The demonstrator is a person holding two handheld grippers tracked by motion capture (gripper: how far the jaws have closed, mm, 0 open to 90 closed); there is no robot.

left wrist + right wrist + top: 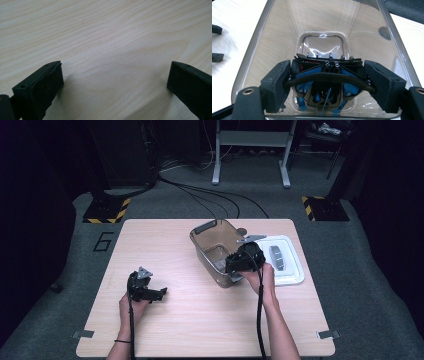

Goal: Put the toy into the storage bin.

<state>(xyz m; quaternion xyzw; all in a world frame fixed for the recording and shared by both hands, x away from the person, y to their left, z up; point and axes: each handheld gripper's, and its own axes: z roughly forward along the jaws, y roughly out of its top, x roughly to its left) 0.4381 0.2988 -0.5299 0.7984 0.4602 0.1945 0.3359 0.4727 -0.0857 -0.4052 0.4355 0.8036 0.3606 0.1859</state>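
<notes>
toy car held over open bin, lid not yet on

midway through packing, by the look of it. small blue, black and white toy race car (pixel 325 82), numbered 88, clamped between the black padded fingers (pixel 275 85) of the right gripper (pixel 327 86) and hanging just inside the mouth of a clear, smoke-tinted plastic storage bin (pixel 252 47). not yet set down on the bin's bottom; release seems to be what is left, then probably closing up. flat white rectangular plastic lid (pixel 290 270) with a grey handle lying on the pale wood-grain counter (pixel 200 320), just beside the bin on its right, off the bin.

seen from the high view: right gripper (pixel 243 259) reaching forward over the near edge of the bin (pixel 212 237), right hand (pixel 262 277) wrapped round its rear, forearm stretched up from the bottom edge, cable trailing back along it. left gripper (pixel 159 294) low on the counter, well apart from the bin, pointing right, held by the left hand (pixel 131 306). its fingers (pixel 40 86) spread wide apart with nothing between, bare wood beneath.
</notes>
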